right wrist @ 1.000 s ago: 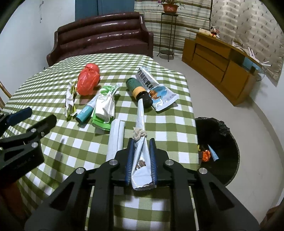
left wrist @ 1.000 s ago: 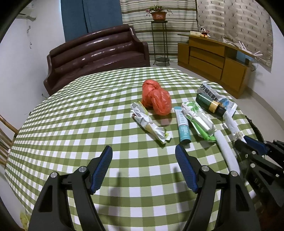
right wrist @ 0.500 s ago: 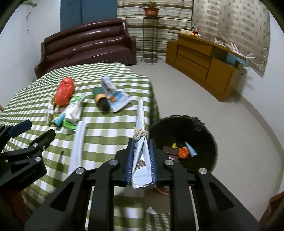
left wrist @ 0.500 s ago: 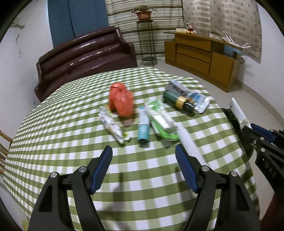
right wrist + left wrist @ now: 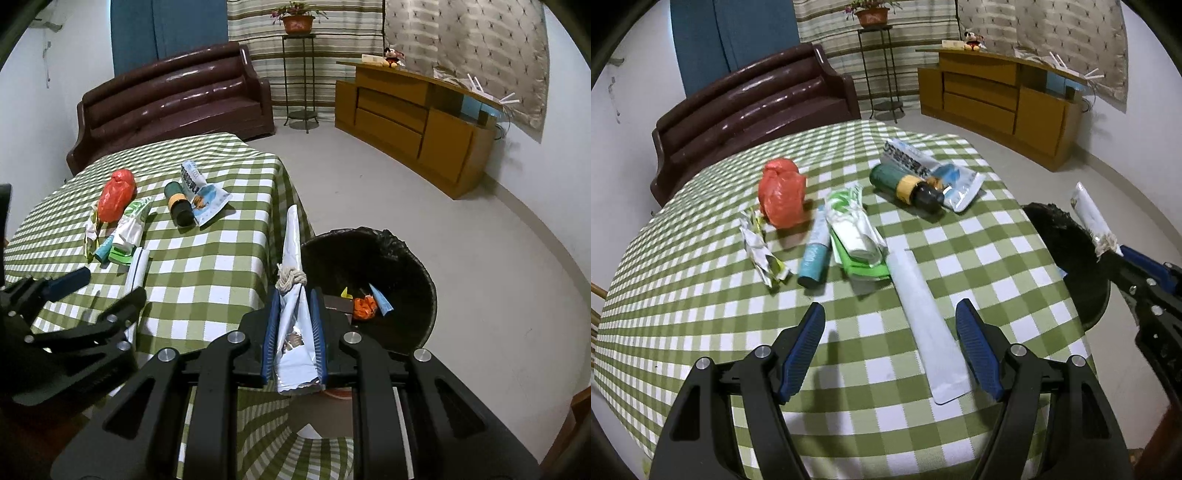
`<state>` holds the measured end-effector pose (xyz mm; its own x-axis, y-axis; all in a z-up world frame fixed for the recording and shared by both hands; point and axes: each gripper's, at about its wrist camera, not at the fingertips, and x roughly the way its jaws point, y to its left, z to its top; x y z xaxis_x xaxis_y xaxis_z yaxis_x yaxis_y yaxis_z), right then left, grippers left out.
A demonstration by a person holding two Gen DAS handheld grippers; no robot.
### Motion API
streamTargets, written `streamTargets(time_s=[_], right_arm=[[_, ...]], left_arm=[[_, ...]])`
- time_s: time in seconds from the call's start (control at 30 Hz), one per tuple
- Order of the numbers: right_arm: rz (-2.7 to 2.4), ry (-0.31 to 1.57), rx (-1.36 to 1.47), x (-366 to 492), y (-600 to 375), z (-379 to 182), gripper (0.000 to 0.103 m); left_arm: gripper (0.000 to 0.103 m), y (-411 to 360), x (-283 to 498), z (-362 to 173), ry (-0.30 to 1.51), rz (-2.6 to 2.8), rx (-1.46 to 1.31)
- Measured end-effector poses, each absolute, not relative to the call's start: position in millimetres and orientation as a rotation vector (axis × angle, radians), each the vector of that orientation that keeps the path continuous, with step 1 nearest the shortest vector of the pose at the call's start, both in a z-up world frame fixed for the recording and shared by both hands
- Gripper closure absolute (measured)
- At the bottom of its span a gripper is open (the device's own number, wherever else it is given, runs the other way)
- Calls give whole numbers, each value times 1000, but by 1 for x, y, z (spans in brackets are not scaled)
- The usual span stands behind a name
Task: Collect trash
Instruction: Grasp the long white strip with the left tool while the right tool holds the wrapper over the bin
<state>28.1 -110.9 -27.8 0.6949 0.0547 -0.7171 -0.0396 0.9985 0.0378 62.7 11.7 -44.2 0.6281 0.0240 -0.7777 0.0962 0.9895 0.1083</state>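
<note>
My right gripper (image 5: 293,299) is shut on a long silvery wrapper (image 5: 292,240) tied with a string knot. It hangs past the table's edge, beside the black-lined trash bin (image 5: 410,266). My left gripper (image 5: 890,314) stands open just above the checked table (image 5: 701,295), with the near end of a flat white pouch (image 5: 923,314) between its fingers and nothing gripped. Further back lie a red plastic bag (image 5: 781,192), a crumpled foil wrapper (image 5: 761,251), a teal tube (image 5: 814,254), a green-and-white pack (image 5: 857,236) and a dark green bottle (image 5: 905,186) on a printed sachet (image 5: 956,181).
The bin on the floor to the table's right holds several scraps, one of them orange (image 5: 364,308). Behind the table stand a brown sofa (image 5: 753,110), a plant stand (image 5: 877,66) and a wooden sideboard (image 5: 997,99). Open floor stretches around the bin.
Both grippers have moved rightward along the table. The right one carried the wrapper off the tabletop to beside the bin. The white pouch now lies between the left gripper's fingers.
</note>
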Motion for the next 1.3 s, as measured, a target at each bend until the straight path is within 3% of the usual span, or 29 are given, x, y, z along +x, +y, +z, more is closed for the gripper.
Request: streamTargets(time_s=[0.13,0.33,0.43,0.93,1.3], right_arm=[[53,795,31,27,-117,-27,86],[50,792,36,27,-119,-27,86],[50,789,33,26,-118,-26,86],[29,772,33,23,-120,-23,86],[-48,753,47,28,-147,-18,86]], left_arm=[[34,12,62,-46,896,-52,125],[70,10,54,-46,902,-152,92],[82,7,50,-46,894,-160,116],[84,4,27,-25,819,-234,113],[84,-23,53,-9,763,-285,122]])
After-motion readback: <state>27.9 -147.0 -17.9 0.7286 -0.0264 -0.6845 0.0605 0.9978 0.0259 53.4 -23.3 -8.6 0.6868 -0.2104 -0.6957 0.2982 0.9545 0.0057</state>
